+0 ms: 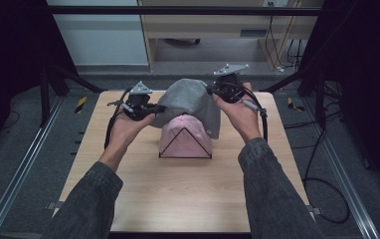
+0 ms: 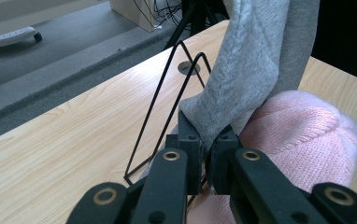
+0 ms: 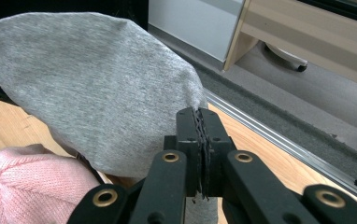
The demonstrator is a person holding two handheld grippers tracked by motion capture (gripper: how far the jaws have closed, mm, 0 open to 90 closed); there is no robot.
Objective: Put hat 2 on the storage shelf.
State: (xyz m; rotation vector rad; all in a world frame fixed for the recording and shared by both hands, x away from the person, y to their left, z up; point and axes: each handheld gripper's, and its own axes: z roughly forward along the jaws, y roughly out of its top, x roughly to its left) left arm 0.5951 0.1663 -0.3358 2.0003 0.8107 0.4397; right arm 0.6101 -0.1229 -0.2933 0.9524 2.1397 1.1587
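A grey knit beanie (image 1: 190, 102) hangs stretched between both grippers above the table's far half. My left gripper (image 1: 154, 109) is shut on its left rim (image 2: 204, 128), and my right gripper (image 1: 214, 90) is shut on its right rim (image 3: 193, 108). Below and in front of it a pink knit beanie (image 1: 184, 139) sits over a black wire rack (image 1: 185, 144). In the left gripper view the pink beanie (image 2: 303, 130) lies to the right of the jaws and the rack's bare wire triangles (image 2: 167, 98) rise to the left. The grey beanie (image 3: 88, 88) spreads left of the right gripper's jaws.
The light wooden table (image 1: 178, 194) has bare room in front of the rack. A round hole (image 2: 188, 67) sits near its far edge. Metal rails run along both sides of the table, with cables (image 1: 322, 169) on the floor at right and a cabinet behind.
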